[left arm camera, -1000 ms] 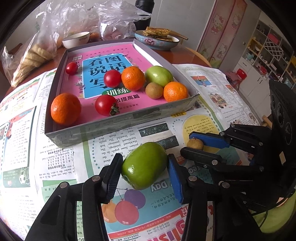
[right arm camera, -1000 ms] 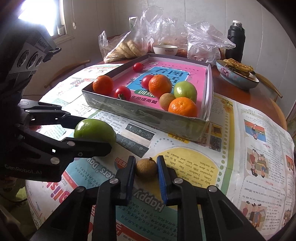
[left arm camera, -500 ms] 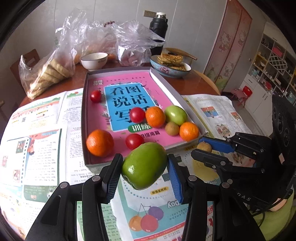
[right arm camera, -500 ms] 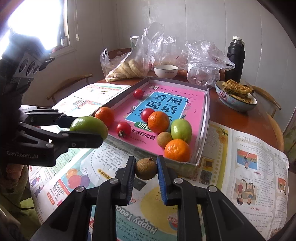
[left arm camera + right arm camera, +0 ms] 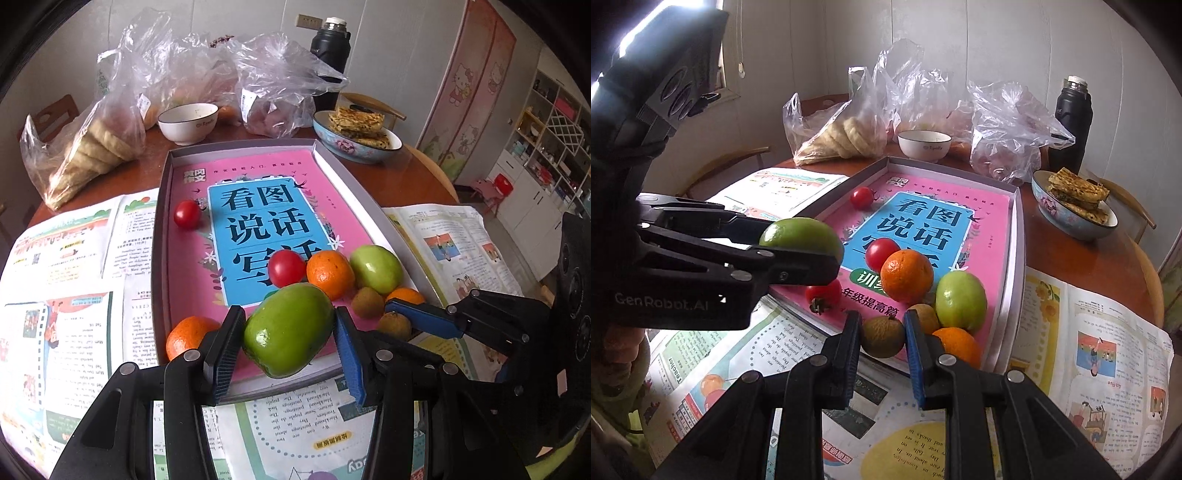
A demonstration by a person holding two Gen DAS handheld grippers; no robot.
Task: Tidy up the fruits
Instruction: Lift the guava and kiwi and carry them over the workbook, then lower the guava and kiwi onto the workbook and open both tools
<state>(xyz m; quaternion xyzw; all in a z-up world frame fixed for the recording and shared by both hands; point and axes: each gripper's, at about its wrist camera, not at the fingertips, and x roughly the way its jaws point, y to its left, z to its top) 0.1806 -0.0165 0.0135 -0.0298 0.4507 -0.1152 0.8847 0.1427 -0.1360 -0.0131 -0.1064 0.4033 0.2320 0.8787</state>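
Observation:
My left gripper [image 5: 288, 332] is shut on a green apple-like fruit [image 5: 288, 328], held in the air over the near edge of the grey box [image 5: 162, 236]. My right gripper [image 5: 881, 336] is shut on a small brown round fruit [image 5: 881, 338], also lifted at the box's near rim. From the right wrist view the left gripper [image 5: 798, 243] shows at the left with the green fruit [image 5: 801, 236]. Inside the box lie red tomatoes [image 5: 284, 267], oranges [image 5: 328, 273], a second green fruit [image 5: 376, 267] and a small brown fruit [image 5: 367, 302] on a pink book.
Newspapers [image 5: 74, 332] cover the round wooden table. Behind the box stand a white bowl [image 5: 188, 122], plastic bags of food [image 5: 92, 144], a black flask [image 5: 330, 55] and a blue bowl of flatbread [image 5: 358, 140]. Shelves and a door are at the right.
Both grippers have risen and moved forward with their fruits, from above the newspaper to the box's near edge. The box and its fruits have stayed in place.

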